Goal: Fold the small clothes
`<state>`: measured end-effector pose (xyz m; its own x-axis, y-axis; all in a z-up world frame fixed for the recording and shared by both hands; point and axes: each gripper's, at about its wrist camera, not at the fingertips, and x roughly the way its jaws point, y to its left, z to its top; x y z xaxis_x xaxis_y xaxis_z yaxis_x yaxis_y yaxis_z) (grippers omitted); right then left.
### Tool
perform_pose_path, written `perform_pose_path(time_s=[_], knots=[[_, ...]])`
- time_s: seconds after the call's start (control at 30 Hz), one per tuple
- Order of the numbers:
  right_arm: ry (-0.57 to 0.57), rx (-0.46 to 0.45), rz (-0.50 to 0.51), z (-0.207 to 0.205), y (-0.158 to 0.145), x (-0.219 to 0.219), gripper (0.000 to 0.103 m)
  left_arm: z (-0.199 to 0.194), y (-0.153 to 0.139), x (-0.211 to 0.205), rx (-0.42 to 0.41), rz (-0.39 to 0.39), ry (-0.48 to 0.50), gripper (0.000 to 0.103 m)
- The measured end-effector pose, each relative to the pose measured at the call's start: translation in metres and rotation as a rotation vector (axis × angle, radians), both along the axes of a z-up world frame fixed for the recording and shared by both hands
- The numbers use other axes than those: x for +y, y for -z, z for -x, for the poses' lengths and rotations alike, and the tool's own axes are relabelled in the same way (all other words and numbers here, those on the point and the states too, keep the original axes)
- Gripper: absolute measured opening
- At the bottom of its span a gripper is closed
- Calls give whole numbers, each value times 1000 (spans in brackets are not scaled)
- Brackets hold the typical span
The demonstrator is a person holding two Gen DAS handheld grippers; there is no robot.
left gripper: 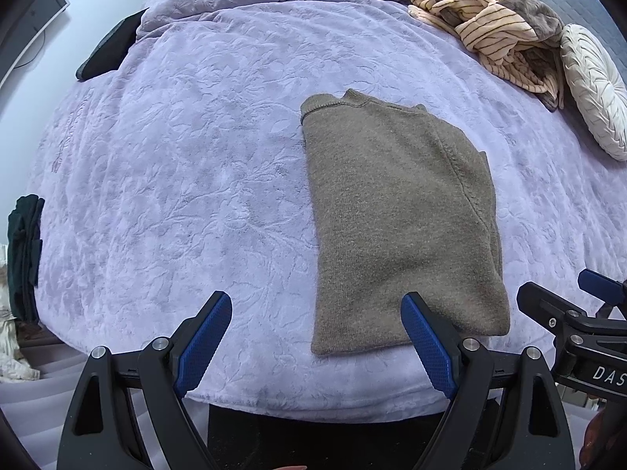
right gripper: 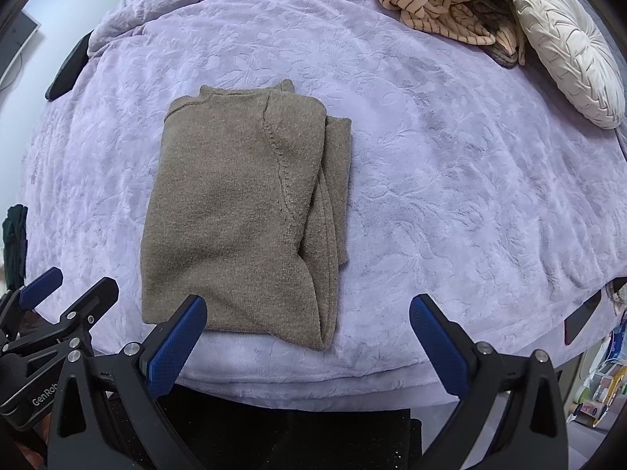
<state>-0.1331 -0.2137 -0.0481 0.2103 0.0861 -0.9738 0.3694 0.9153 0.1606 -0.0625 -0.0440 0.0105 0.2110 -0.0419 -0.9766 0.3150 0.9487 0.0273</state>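
A small brown knit sweater [left gripper: 399, 219] lies folded lengthwise on the lilac bedspread [left gripper: 188, 180], neck at the far end, hem near the bed's front edge. It also shows in the right wrist view [right gripper: 235, 211], with a sleeve layer sticking out on its right side. My left gripper [left gripper: 317, 305] is open and empty just above the hem's left corner. My right gripper [right gripper: 307, 309] is open and empty at the hem's right corner. Each gripper shows in the other's view: the right one [left gripper: 588, 313], the left one [right gripper: 58, 297].
A heap of striped cream and grey clothes [left gripper: 490, 19] lies at the far right, next to a round white cushion [left gripper: 595, 90]. A dark flat object [left gripper: 109, 47] sits at the far left edge. Dark clothing [left gripper: 23, 254] hangs off to the left.
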Motion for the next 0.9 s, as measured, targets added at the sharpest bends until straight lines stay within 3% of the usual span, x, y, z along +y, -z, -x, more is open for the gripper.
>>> perform_pose_path(time_s=[0.9], knots=[[-4, 8, -8, -1, 3, 3, 103, -1, 5, 0, 8, -1, 5, 89]])
